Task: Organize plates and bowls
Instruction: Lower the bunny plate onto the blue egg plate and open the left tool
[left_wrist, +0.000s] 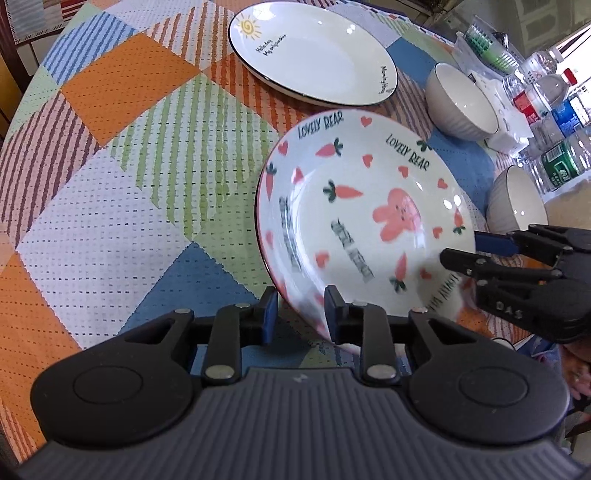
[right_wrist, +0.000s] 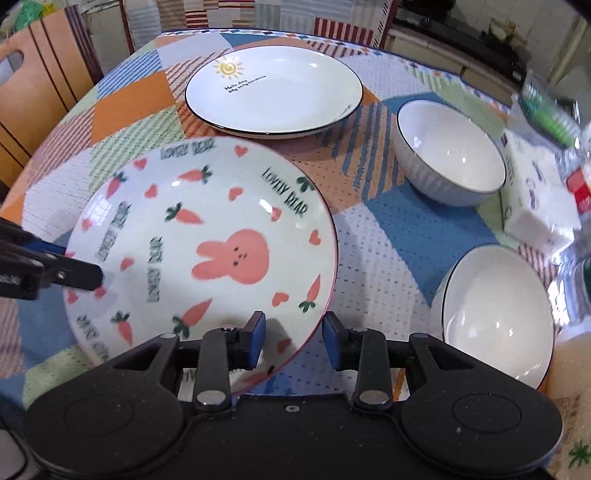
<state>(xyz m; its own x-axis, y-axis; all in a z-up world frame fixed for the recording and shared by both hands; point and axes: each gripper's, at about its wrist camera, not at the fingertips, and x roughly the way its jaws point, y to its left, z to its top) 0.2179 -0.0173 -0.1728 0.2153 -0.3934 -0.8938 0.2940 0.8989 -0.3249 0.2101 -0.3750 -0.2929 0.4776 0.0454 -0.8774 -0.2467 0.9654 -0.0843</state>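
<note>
A rabbit-and-carrot plate (left_wrist: 365, 225) is lifted and tilted above the patchwork tablecloth; it also shows in the right wrist view (right_wrist: 207, 251). My left gripper (left_wrist: 300, 317) straddles its near rim, jaws a little apart. My right gripper (right_wrist: 293, 338) straddles the opposite rim, jaws apart; it appears in the left wrist view (left_wrist: 458, 247). A white sun plate (left_wrist: 314, 55) lies flat at the back, also in the right wrist view (right_wrist: 273, 92). Two white bowls stand to the right: the far bowl (right_wrist: 448, 168) and the near bowl (right_wrist: 495, 310).
Plastic water bottles (left_wrist: 550, 110) and a white packet (right_wrist: 535, 199) crowd the table's right edge. A wooden cabinet (right_wrist: 33, 99) stands beyond the left edge. Patchwork tablecloth (left_wrist: 122, 177) is bare to the left of the plates.
</note>
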